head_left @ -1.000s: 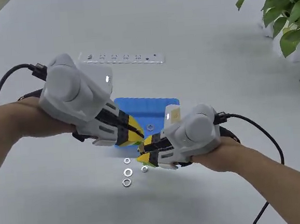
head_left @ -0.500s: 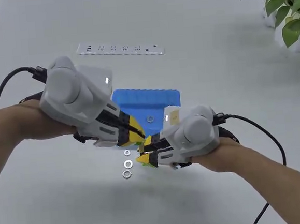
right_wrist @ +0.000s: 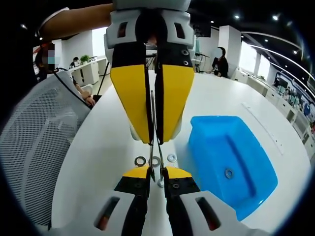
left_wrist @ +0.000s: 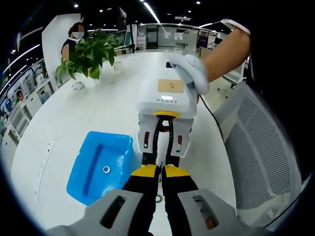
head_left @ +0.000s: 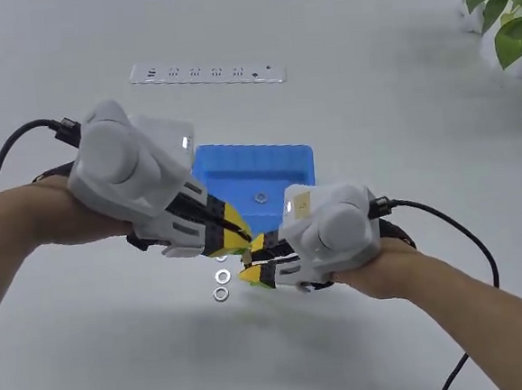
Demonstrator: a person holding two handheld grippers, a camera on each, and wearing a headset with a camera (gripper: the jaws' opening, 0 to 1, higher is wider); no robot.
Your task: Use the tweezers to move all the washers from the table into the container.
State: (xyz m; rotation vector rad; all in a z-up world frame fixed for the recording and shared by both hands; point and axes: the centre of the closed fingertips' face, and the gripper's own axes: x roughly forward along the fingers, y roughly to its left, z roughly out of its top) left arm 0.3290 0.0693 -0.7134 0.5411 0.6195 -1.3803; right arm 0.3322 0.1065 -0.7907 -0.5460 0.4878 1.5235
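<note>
As my left tool (left_wrist: 158,170) and right tool (right_wrist: 156,173) clamp the tweezers (right_wrist: 153,145),
washers (head_left: 221,293) lie on the counter (head_left: 369,78); one sits in the container (head_left: 267,163).

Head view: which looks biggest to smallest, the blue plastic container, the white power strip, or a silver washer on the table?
1. Blue plastic container
2. Long white power strip (it sits farther away)
3. Round silver metal washer
</note>
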